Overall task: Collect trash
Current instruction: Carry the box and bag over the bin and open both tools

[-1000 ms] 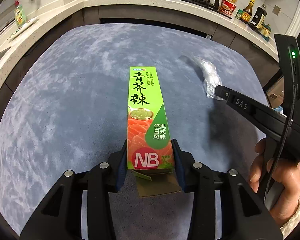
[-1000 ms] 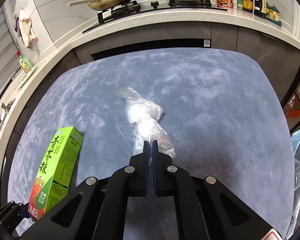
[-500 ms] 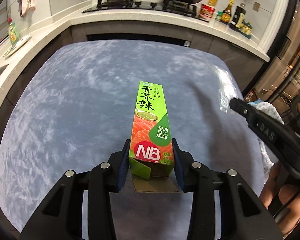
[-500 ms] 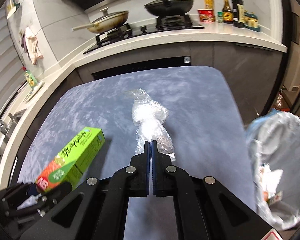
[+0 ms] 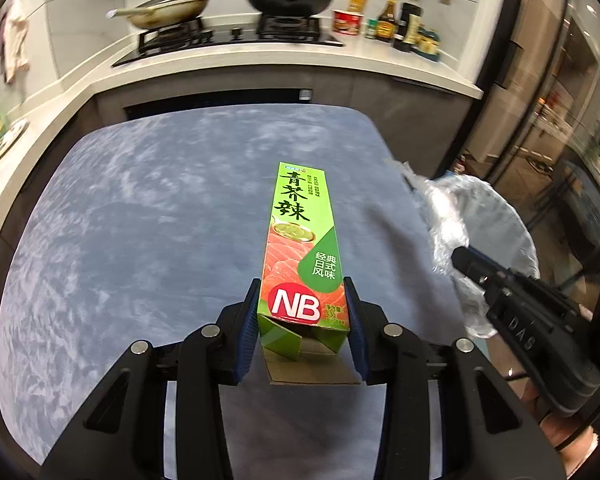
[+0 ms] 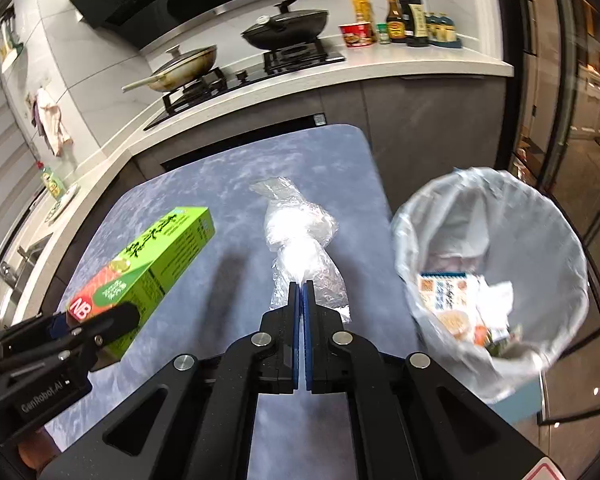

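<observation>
Above the blue table:
Box: long, green, salmon picture, open flap; clamped in left gripper
Plastic wrap: crumpled, clear; pinched in right gripper
Change: lined bin now fully in view at right; both items nearer it

Green carton held, plastic wrap pinched
</observation>
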### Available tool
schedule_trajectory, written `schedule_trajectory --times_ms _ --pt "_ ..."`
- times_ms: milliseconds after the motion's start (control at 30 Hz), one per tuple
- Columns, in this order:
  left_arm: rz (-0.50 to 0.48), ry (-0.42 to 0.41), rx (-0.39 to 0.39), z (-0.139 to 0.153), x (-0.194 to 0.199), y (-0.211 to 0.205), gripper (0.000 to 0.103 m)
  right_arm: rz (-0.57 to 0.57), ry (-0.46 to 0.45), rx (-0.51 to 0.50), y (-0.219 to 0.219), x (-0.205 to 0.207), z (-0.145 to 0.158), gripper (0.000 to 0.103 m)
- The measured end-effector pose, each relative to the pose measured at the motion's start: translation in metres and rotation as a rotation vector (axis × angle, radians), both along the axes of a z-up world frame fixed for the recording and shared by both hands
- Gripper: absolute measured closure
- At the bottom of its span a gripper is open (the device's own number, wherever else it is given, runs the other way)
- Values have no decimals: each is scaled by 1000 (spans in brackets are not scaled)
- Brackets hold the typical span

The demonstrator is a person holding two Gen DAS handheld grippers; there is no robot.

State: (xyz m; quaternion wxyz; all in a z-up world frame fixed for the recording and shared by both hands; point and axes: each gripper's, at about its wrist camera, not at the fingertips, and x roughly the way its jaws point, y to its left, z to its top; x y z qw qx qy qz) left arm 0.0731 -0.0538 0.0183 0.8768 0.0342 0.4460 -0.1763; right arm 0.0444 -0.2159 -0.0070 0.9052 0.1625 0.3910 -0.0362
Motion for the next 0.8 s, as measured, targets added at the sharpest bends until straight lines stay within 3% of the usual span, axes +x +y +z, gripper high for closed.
schedule_trajectory --times_ms 400,633,700,800 --pt "-243 -23 -52 29 -24 -99 66 -214 33 30 -96 -50 -3 101" --pt "-357 34 -39 13 -7 -174 66 -274 105 42 -148 -38 -28 100" --pt "-386 67 -43 2 1 -191 65 -296 114 33 -158 -34 -34 94" --pt "-359 60 -16 -10 7 -206 65 -346 92 48 -170 -38 -36 65"
